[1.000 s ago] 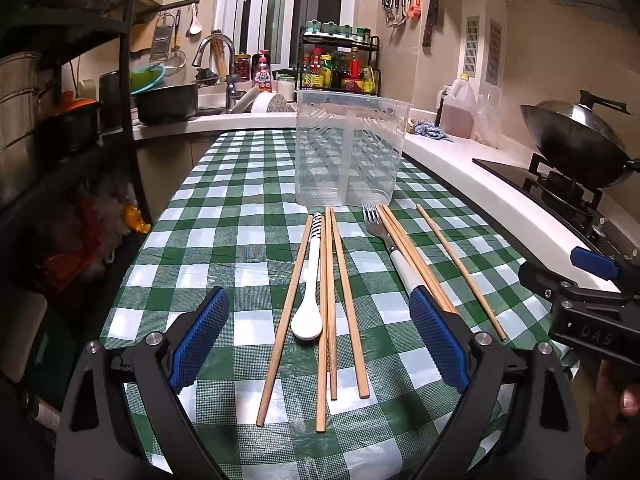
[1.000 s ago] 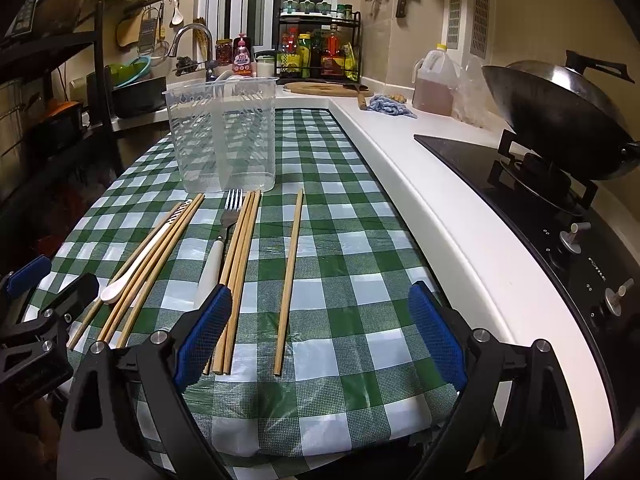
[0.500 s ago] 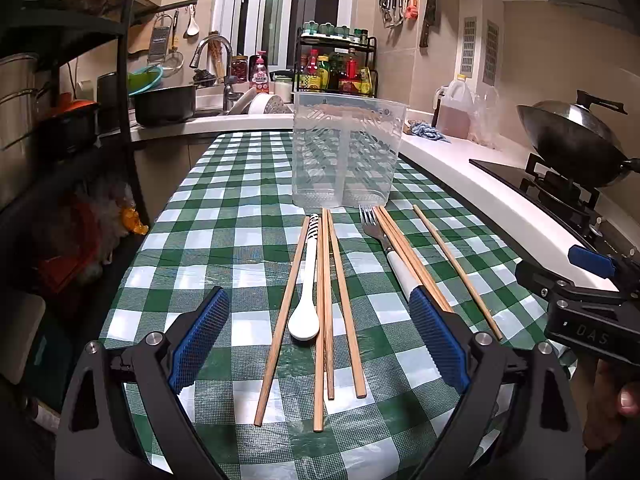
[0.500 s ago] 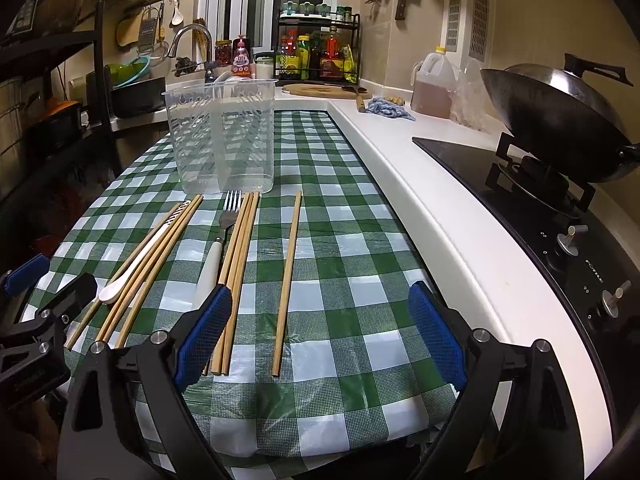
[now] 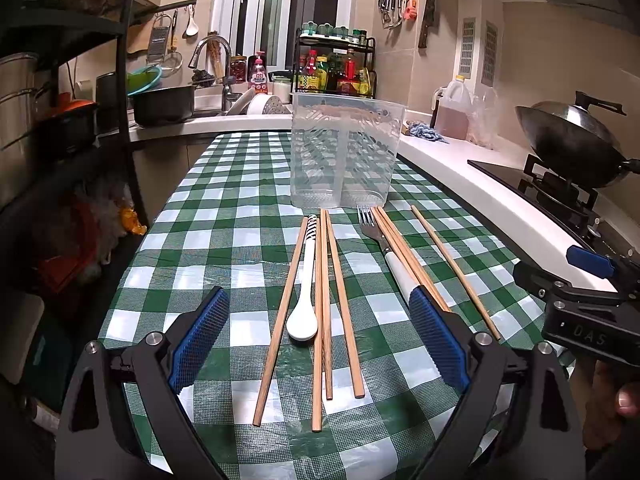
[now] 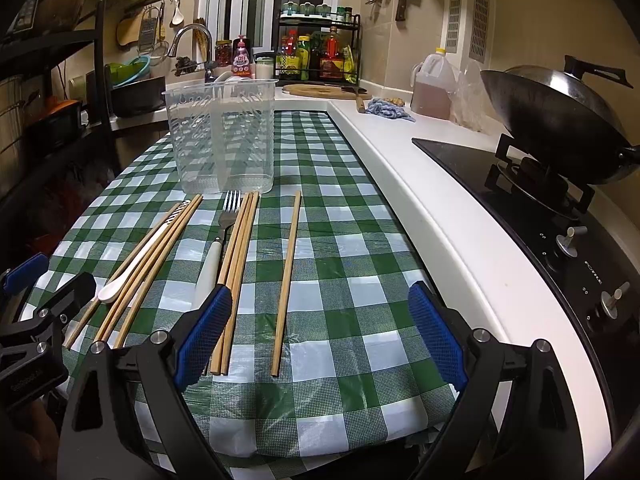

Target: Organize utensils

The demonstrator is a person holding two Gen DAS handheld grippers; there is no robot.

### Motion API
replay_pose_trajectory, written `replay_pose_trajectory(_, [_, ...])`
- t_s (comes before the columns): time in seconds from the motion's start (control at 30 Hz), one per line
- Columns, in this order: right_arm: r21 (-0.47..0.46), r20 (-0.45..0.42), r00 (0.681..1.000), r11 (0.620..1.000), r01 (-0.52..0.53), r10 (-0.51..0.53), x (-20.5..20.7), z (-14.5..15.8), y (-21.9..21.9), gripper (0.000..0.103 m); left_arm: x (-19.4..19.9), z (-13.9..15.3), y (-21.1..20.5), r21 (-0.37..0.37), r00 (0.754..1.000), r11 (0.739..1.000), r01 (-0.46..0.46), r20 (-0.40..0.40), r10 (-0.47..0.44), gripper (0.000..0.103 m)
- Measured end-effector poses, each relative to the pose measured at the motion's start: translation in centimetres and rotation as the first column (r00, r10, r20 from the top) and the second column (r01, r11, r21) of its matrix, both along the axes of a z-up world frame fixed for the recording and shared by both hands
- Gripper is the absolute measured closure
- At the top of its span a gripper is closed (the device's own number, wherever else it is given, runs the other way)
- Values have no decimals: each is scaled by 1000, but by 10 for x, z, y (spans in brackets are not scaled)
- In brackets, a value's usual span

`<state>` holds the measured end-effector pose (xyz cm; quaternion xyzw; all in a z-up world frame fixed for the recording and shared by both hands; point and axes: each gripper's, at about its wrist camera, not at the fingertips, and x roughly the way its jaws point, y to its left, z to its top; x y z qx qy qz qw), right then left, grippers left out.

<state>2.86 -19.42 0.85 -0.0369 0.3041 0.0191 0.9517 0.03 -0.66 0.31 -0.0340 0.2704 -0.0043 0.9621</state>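
Chopsticks [image 5: 323, 304], a white spoon [image 5: 305, 292] and a fork [image 5: 386, 248] lie in rows on the green checked tablecloth [image 5: 224, 240], just in front of a clear plastic holder [image 5: 344, 152] that stands upright with nothing in it. One chopstick [image 6: 286, 276] lies apart on the stove side, near the white counter [image 6: 440, 216]. Both tongs hover low over the near edge of the cloth: the left gripper [image 5: 318, 338] has its jaws wide apart above the spoon group, and the right gripper [image 6: 320, 332] is spread just as wide over the lone chopstick. Neither holds anything.
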Motion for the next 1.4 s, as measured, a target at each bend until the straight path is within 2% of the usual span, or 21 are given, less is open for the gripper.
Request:
replay_pose_trajectory(0.57, [-2, -6, 1000, 1000, 14, -14, 1, -1, -3, 15, 2, -1, -4, -5, 1000, 1000, 8, -3, -8, 17])
replay_pose_trajectory(0.67, [3, -24, 999, 1000, 26, -26, 6, -4, -6, 17, 3, -3, -2, -17, 1000, 1000, 4, -18, -4, 25])
replay_pose_trajectory(0.77, [23, -55, 998, 999, 34, -33, 10, -8, -10, 23, 6, -8, 7, -51, 998, 999, -14, -57, 11, 39])
replay_pose_trajectory(0.83, [53, -87, 996, 998, 31, -27, 12, -13, -13, 25, 9, -13, 12, -52, 995, 998, -39, -93, 34, 53])
replay_pose_trajectory(0.93, [70, -133, 991, 997, 11, -1, 17, -21, -10, 35, 9, -22, 24, -79, 988, 995, -58, -144, 46, 67])
replay_pose_trajectory(1.07, [78, -190, 981, 997, -14, 29, 21, -34, -4, 43, 11, -34, 32, -91, 978, 993, -75, -203, 55, 70])
replay_pose_trajectory(1.17, [91, -236, 971, 996, -25, 46, 26, -43, -1, 52, 13, -40, 28, -77, 970, 995, -70, -237, 50, 76])
replay_pose_trajectory(1.27, [92, -263, 963, 995, -31, 54, 29, -50, 0, 58, 13, -44, 28, -60, 969, 996, -61, -244, 45, 80])
replay_pose_trajectory(1.37, [66, -253, 966, 997, -42, 57, 29, -51, 4, 62, 14, -45, 25, -18, 968, 998, -59, -244, 53, 87])
replay_pose_trajectory(1.4, [69, -251, 966, 997, -45, 61, 30, -51, 4, 64, 15, -46, 25, -11, 968, 998, -55, -246, 51, 96])
